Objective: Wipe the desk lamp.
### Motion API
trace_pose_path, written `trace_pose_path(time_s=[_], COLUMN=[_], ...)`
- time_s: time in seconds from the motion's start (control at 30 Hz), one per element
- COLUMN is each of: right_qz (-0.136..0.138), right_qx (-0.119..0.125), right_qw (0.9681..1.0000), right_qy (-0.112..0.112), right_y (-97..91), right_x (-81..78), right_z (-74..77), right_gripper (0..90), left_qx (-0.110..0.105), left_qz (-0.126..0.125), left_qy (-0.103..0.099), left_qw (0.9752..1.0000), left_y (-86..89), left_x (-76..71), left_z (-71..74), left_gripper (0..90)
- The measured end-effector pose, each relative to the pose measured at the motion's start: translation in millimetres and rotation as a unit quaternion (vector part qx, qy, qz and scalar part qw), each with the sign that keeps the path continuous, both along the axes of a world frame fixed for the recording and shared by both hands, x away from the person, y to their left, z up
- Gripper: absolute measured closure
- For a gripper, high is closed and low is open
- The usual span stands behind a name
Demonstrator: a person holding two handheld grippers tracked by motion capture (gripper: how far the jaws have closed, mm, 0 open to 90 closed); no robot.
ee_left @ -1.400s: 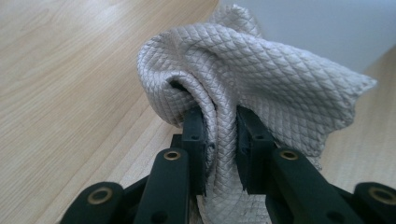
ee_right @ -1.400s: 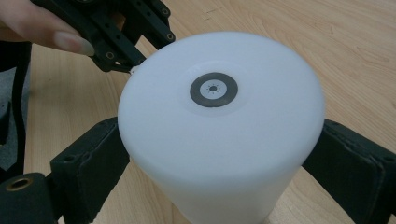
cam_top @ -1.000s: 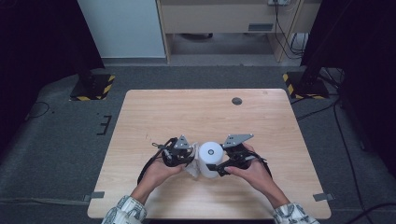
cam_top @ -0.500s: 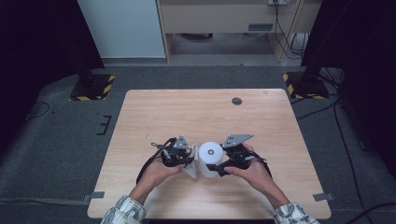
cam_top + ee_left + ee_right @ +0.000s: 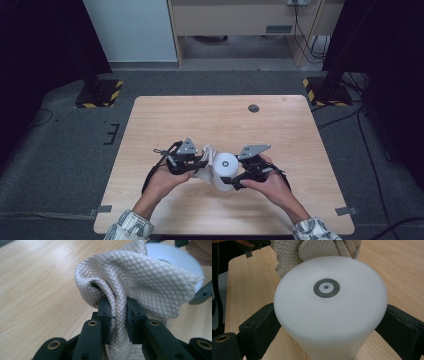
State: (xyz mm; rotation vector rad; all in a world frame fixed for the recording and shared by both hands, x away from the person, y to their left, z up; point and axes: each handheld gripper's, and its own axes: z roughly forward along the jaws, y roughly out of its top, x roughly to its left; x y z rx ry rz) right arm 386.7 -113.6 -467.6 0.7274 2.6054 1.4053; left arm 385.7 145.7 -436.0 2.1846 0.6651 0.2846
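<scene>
A white cup (image 5: 223, 171) is held bottom-up over the table's near middle, its flat base (image 5: 326, 287) with a grey ring facing up. My right gripper (image 5: 235, 181) is shut on the cup's wall, one black pad (image 5: 260, 322) on each side. A beige quilted cloth (image 5: 130, 282) is bunched between the jaws of my left gripper (image 5: 200, 165), which is shut on it. The cloth (image 5: 206, 159) presses against the cup's left side. In the left gripper view the cup (image 5: 175, 257) shows behind the cloth.
The wooden table (image 5: 210, 120) has a small dark round disc (image 5: 253, 108) near its far right. A cabinet and dark stands with striped bases (image 5: 97, 95) stand on the grey floor beyond the table.
My left gripper has risen a little with the cloth along the cup's side. The right gripper and the cup have kept still.
</scene>
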Motion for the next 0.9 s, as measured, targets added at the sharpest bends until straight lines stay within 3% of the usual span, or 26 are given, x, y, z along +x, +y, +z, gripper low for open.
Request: trace_pose_path(time_s=[0.1, 0.2, 0.43, 0.6, 0.7, 0.83, 0.9], right_qz=[-0.002, -0.002, -0.001, -0.002, -0.003, -0.007, -0.009], right_qx=[0.001, 0.001, -0.001, -0.001, -0.001, 0.0, 0.0], right_qw=[1.0, 1.0, 1.0, 1.0, 1.0, 1.0, 1.0], right_qy=[-0.001, -0.001, -0.003, -0.003, -0.002, -0.001, 0.0], right_y=[-0.1, 0.3, 0.7, 0.8, -0.3, -1.6, -2.0], right_x=[-0.5, -0.4, -0.4, -0.5, 0.0, 1.1, 1.3], right_z=[-0.2, -0.1, 0.0, 0.0, -0.2, -0.4, -0.6], right_gripper=[8.5, 8.5, 8.7, 8.6, 8.6, 8.8, 8.9], left_qx=[0.001, 0.017, 0.019, 0.055, 0.047, 0.006, -0.004], left_qz=[-0.002, 0.001, 0.009, -0.004, -0.003, 0.003, 0.003], left_qy=[0.0, 0.005, 0.009, 0.02, 0.023, 0.014, 0.008], left_qw=[1.0, 0.9998, 0.9997, 0.9983, 0.9986, 0.9999, 1.0], left_y=[0.5, -1.1, -3.8, -12.5, -10.0, -2.8, -0.8], left_x=[-2.2, 0.1, 6.7, 5.5, 6.1, 4.6, 2.7], left_z=[-1.1, -10.7, -26.0, -41.6, -39.0, -21.6, -14.2], left_gripper=[75.3, 75.3, 75.4, 75.4, 75.3, 75.3, 75.4])
